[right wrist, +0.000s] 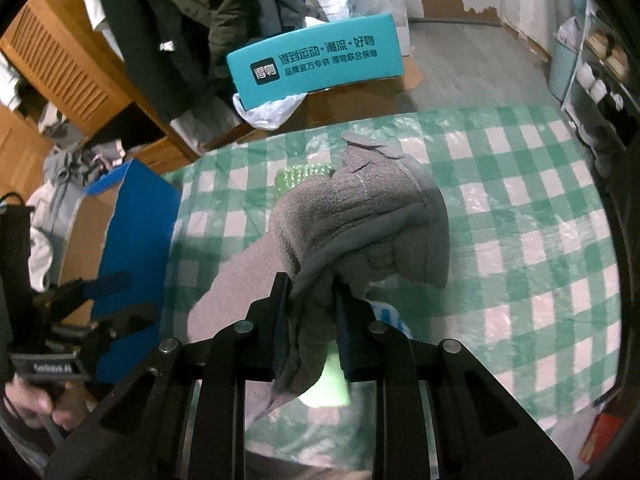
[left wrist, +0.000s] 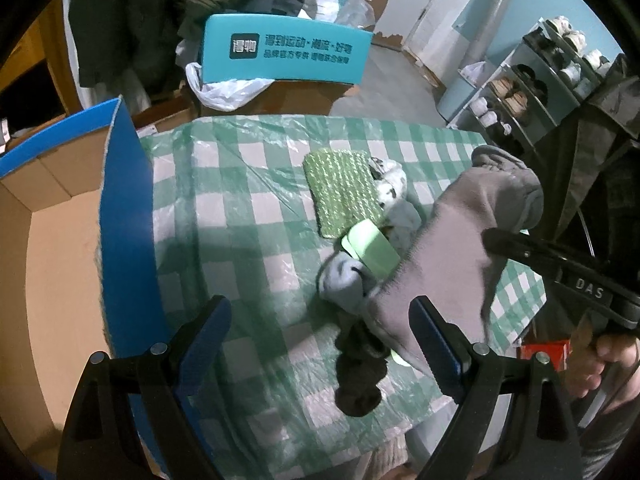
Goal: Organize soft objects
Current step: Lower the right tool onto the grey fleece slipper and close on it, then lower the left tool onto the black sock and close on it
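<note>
Right jaws clamped on grey fleece cloth (right wrist: pixel 360 220), which bunches between my right gripper (right wrist: pixel 310 300) pads and hangs off the checked tablecloth (right wrist: pixel 520 200). Left gripper (left wrist: pixel 320 328) jaws wide, nothing between; cloth at its 1 o'clock, sock pile (left wrist: pixel 352 280) at 12, blue box (left wrist: pixel 124 200) at 10.

One grey fleece glove (left wrist: pixel 460 240), one green scouring pad (left wrist: pixel 340 192), two boxes (left wrist: pixel 124 216).
</note>
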{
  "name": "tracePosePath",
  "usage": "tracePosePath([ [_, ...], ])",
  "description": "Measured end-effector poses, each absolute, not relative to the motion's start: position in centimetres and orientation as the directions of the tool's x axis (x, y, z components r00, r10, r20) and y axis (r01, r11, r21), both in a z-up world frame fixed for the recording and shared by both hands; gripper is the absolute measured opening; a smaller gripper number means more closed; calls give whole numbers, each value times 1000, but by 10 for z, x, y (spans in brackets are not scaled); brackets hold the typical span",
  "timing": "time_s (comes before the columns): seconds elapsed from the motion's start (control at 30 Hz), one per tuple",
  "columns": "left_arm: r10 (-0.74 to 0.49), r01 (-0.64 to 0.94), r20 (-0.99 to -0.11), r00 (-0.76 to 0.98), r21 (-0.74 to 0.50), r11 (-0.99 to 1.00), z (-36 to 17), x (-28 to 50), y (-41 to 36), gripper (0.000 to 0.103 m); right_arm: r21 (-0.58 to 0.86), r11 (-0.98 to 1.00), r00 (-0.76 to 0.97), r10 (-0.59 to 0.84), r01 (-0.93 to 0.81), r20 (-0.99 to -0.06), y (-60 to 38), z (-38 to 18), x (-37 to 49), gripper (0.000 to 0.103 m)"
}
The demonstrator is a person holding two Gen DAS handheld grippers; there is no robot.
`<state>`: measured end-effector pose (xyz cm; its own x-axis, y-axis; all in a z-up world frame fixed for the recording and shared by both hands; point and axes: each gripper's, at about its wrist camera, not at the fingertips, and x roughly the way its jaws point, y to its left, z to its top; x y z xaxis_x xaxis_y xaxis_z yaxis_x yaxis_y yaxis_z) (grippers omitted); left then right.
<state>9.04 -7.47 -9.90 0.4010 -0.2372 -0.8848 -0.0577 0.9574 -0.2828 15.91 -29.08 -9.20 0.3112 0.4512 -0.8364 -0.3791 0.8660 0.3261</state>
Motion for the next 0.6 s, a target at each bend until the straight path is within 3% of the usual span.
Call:
tracePosePath([
  [0.6, -265, 2, -916, 301, -278, 961, -136, 81, -122, 92, 283, 890, 283, 392, -356, -875, -348, -106, 140, 20],
])
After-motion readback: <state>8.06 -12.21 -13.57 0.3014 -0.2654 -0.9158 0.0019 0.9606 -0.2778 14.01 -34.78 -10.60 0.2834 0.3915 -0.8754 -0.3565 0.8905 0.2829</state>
